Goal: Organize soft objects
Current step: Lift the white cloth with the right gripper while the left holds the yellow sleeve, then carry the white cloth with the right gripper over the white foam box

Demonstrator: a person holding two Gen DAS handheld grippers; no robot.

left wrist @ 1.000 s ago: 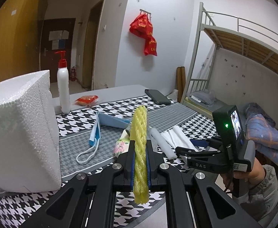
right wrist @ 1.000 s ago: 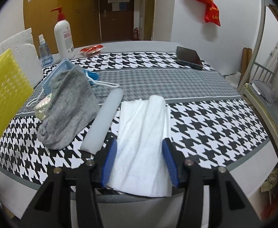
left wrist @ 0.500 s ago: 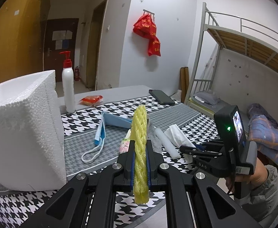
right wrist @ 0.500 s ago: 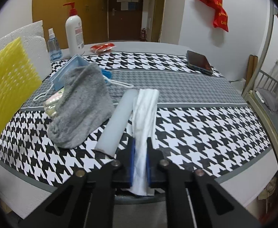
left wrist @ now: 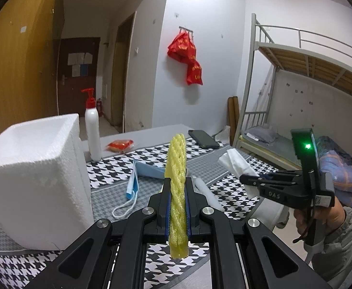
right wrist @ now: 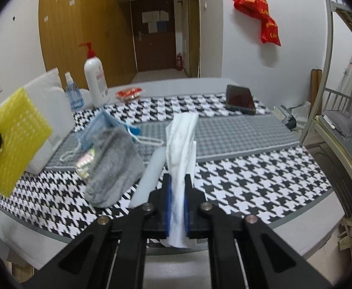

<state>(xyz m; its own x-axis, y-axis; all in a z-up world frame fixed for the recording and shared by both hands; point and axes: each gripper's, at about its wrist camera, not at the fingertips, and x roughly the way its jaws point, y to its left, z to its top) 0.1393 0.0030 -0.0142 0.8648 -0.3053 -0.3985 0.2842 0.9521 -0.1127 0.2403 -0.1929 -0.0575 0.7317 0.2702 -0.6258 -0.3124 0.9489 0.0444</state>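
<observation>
My left gripper is shut on a yellow foam net sleeve, held edge-on above the table; from the right wrist view the same yellow foam net sleeve shows flat at the left. My right gripper is shut on a white tissue cloth, lifted off the tablecloth. In the left wrist view the right gripper sits at the right with the white tissue cloth sticking up from it. A grey sock, a white foam tube and a blue face mask lie on the table.
A white styrofoam box stands at the left on the houndstooth tablecloth. Farther back are a pump bottle, a small blue bottle, a red packet and a phone. A bunk bed stands right of the table.
The right gripper closed on the flat white tissue cloth, bunched it and lifted it off the table. The left gripper rose a little with the yellow sleeve still in it.
</observation>
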